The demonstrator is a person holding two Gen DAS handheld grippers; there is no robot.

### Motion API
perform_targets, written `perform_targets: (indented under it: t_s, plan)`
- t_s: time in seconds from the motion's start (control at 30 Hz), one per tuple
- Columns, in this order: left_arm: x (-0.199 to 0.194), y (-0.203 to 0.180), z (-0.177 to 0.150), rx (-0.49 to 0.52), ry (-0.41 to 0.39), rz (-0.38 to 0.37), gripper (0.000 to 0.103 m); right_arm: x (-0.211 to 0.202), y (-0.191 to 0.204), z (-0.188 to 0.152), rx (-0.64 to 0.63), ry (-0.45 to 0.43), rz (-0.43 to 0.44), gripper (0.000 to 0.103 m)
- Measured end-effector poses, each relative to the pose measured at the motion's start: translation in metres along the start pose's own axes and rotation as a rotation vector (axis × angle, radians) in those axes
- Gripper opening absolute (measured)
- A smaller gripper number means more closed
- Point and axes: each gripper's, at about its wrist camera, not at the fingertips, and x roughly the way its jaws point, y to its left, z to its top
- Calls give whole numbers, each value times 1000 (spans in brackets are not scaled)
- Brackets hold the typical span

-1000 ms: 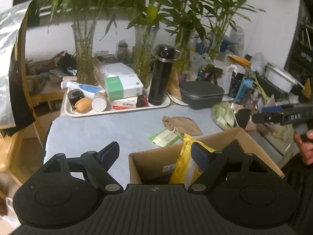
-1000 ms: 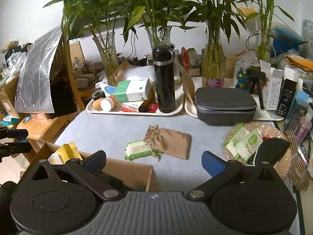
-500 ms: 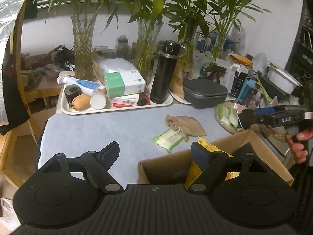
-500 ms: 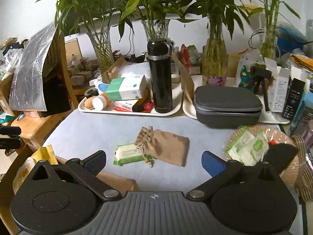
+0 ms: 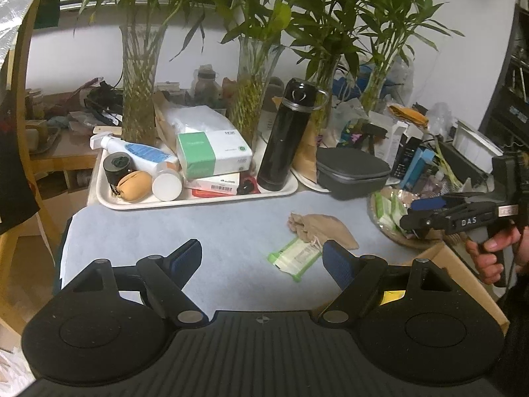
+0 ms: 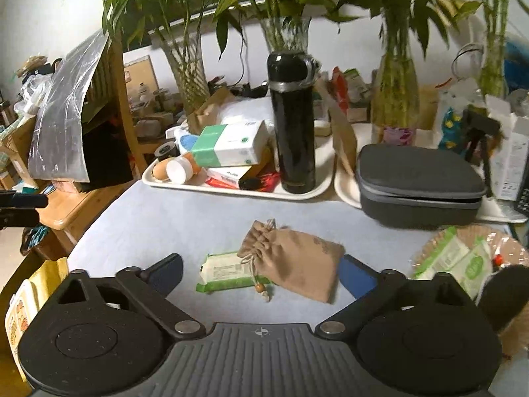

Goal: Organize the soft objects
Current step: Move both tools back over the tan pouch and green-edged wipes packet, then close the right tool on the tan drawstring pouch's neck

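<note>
A tan drawstring pouch [image 6: 294, 259] lies flat on the pale blue tabletop [image 6: 158, 225], partly over a green-and-white wipes pack [image 6: 224, 273]. My right gripper [image 6: 263, 274] hovers low over both. Its jaws are closing, the pouch and pack sit between the fingers, and the pads touch neither. In the left wrist view the same pouch [image 5: 322, 228] and wipes pack [image 5: 294, 258] lie just ahead of my left gripper [image 5: 263, 261], which is open and holds nothing. A hand [image 5: 489, 251] carries the right gripper [image 5: 426, 215] in from the right.
A cardboard box [image 5: 463, 274] with a yellow packet [image 6: 29, 291] sits at the table's near edge. Behind stand a white tray [image 6: 231, 192] with a black flask [image 6: 292, 122] and boxes, a grey zip case [image 6: 420, 185], a woven basket of wipes [image 6: 463, 258] and glass vases.
Both grippers have moved forward and down toward the pouch and wipes pack. The box has slid from the middle of the left wrist view to its lower right. The right jaws have narrowed slightly.
</note>
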Motion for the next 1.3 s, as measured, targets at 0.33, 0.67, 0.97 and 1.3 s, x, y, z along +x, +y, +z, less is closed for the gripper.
perform_targets:
  t_s: [0.33, 0.67, 0.97, 1.3]
  plan:
    - [43, 26, 2, -11, 34, -40, 80, 36, -7, -1, -81, 68, 47, 90]
    - [84, 41, -3, -46, 66, -11, 80, 59, -20, 1, -97, 87, 55, 86]
    - [110, 52, -14, -90, 63, 115, 80, 90, -25, 0, -142, 116, 104, 79]
    - [125, 42, -23, -6, 111, 130, 80, 133, -23, 1, -185, 140, 165, 68]
